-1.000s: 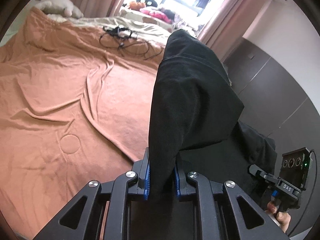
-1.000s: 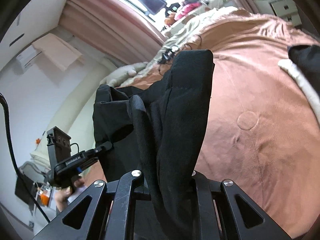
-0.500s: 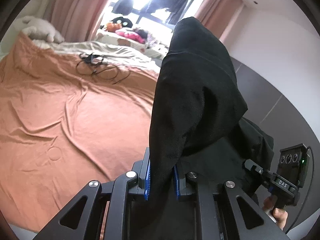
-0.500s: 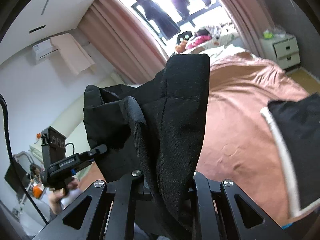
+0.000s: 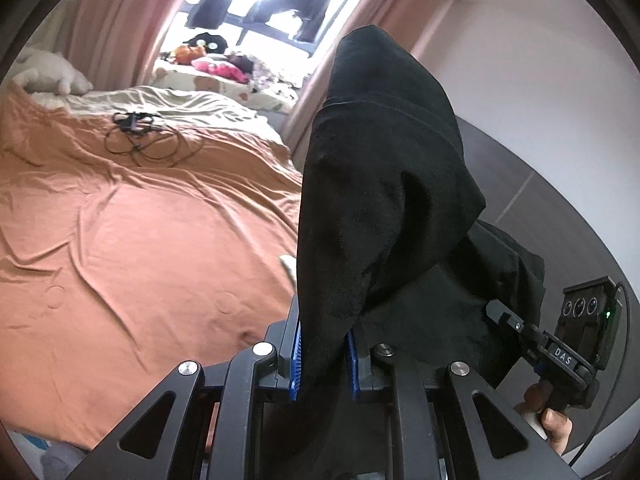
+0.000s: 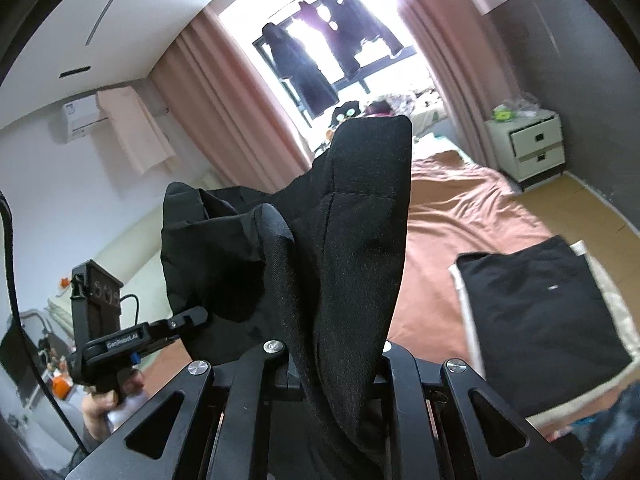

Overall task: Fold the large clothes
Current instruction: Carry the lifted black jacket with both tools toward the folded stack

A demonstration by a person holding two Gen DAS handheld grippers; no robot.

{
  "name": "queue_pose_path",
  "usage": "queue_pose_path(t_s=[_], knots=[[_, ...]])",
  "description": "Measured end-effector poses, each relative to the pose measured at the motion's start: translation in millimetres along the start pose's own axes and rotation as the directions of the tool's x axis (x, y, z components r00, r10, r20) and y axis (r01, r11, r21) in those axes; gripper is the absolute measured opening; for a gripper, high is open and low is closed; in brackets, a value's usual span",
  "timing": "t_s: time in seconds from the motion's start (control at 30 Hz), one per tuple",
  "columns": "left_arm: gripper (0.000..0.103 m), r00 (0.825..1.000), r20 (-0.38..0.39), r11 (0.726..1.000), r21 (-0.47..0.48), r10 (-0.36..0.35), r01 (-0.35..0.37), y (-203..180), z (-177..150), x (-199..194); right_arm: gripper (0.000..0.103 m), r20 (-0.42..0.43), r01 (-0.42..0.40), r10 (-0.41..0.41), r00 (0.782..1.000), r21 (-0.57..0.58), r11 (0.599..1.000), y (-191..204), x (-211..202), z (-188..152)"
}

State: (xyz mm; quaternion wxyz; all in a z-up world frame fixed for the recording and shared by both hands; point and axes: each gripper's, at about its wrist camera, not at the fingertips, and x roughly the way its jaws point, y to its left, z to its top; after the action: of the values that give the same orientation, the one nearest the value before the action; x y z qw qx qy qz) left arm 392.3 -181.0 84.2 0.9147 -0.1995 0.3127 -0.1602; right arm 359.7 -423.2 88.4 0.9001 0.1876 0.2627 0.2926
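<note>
Black garment [image 5: 384, 200] filled the middle of the left wrist view, pinched between the blue pads [image 5: 296, 360] of the left claw [image 5: 323, 356], whose jaws were clamped on a fold of the cloth. From there the fabric rose in a peaked drape and ran off toward the right claw [image 5: 508, 316], held in a person's hand [image 5: 554, 420] at the lower right edge. Beyond the garment lay the bed [image 5: 132, 248] under an orange-brown cover, and a tangle of dark cables [image 5: 140, 136] rested on that bed near its far side. A pale plush toy [image 5: 48, 76] sat at the bed's far left corner.

In the right wrist view the same black garment [image 6: 344, 240] stood up out of the right claw [image 6: 336, 360], gripped tight there, though the cloth hid the pads. It stretched left to the left claw [image 6: 192, 318], which also nipped its edge. The garment hung clear above the bed [image 6: 460, 200]. On the bed's near right part lay a folded black garment [image 6: 536, 304] atop a cream cloth [image 6: 612, 308]. A white nightstand [image 6: 528, 140] stood beside the bed's far right corner.
</note>
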Motion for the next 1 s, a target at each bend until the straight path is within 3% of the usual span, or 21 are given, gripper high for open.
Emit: queue_pose_path(t_s=[0.43, 0.63, 0.77, 1.0], knots=[[0.017, 0.995, -0.067, 0.995, 0.061, -0.08, 0.084, -93.0, -11.2, 57.2, 0.012, 0.085, 0.134, -0.131, 0.988, -0.026, 0.991, -43.7, -71.6, 28.1], [0.017, 0.981, -0.142, 0.986, 0.075, -0.135, 0.147, -117.4, -1.9, 89.8, 0.012, 0.101, 0.197, -0.195, 0.976, -0.006, 0.98, -71.4, -86.0, 48.4], [0.017, 0.973, -0.17, 0.98, 0.09, -0.158, 0.175, -127.0, 4.6, 113.2, 0.012, 0.097, 0.23, -0.232, 0.968, 0.024, 0.973, -93.2, -83.6, 58.3], [0.017, 0.955, -0.244, 0.981, 0.049, -0.17, 0.187, -119.0, 7.9, 177.7, 0.012, 0.031, 0.299, -0.3, 0.954, 0.034, 0.954, -129.5, -42.1, 76.4]])
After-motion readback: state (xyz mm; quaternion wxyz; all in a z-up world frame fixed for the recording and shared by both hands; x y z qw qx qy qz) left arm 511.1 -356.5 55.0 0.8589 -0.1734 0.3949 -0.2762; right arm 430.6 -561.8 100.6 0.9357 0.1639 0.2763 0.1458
